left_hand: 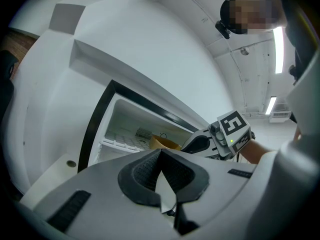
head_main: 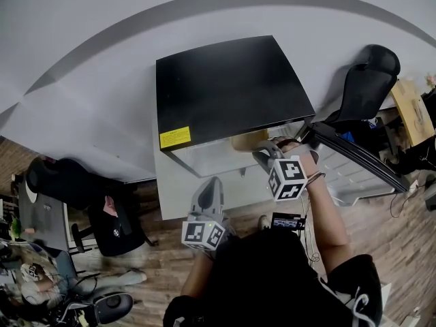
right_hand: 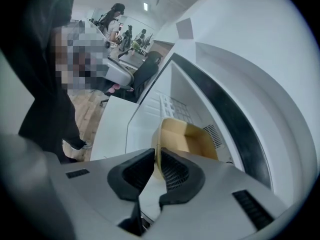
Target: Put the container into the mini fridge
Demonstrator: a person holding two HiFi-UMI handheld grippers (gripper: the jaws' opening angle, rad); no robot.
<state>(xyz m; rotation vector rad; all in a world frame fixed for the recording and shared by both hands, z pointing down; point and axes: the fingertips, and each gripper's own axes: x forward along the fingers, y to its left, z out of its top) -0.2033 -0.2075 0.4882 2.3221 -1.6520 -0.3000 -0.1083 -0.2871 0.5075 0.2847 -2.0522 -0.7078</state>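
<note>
While the black-topped white mini fridge (head_main: 225, 87) stood open, the tan open-topped box container (right_hand: 187, 136) already sat inside it. Your right gripper (right_hand: 155, 159) had its jaws narrowly apart around the container's near wall, and your left gripper (left_hand: 160, 156) was closed and empty. Withdrawing and shutting the white-lined door (head_main: 344, 172) seemingly remained.

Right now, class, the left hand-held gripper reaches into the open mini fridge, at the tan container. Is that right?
No: it is the right hand-held gripper that reaches into the open mini fridge, at the tan container. The head view shows it; the left hand-held gripper hangs back outside, jaws together.
</note>
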